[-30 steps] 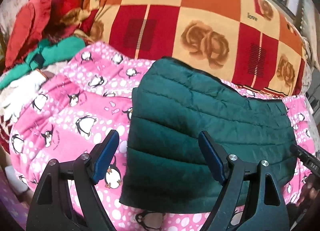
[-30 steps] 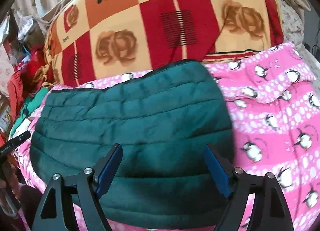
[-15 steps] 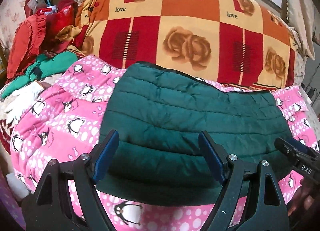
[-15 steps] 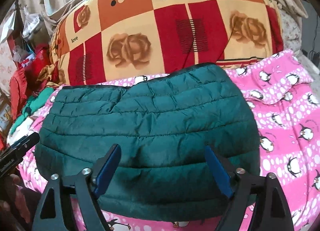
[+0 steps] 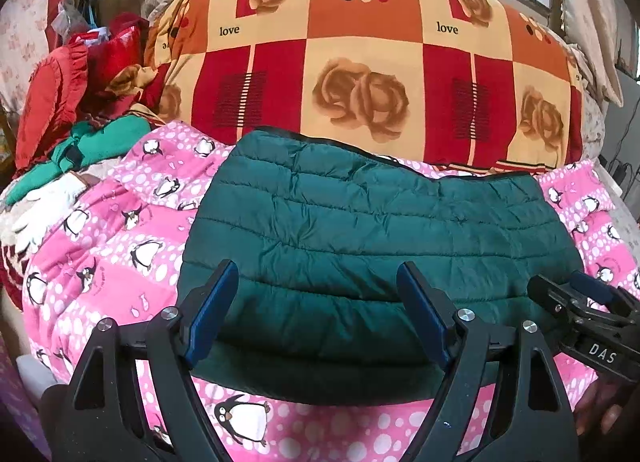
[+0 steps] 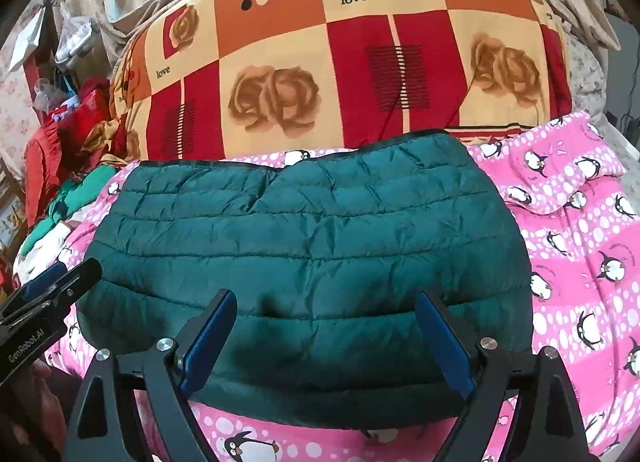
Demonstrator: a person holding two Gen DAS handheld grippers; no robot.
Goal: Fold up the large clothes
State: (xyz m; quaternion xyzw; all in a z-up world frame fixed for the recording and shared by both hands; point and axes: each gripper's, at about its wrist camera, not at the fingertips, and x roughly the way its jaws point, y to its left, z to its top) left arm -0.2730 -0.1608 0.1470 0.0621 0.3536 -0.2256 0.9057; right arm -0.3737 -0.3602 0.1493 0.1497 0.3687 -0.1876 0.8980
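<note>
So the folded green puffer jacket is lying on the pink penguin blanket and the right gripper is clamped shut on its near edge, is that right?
Not quite. The right gripper is not clamped: the right wrist view shows its jaws standing wide open over the near edge, with nothing pinched. The rest holds: the folded green puffer jacket does lie on the pink penguin blanket.

Left gripper (image 5: pixel 316 314) and right gripper (image 6: pixel 324 338) hover side by side, fingers apparently spread, empty.

Likely a home bedroom: bedding (image 5: pixel 120 246), folded quilt (image 5: pixel 360 62), piled clothes (image 5: pixel 92 142).
</note>
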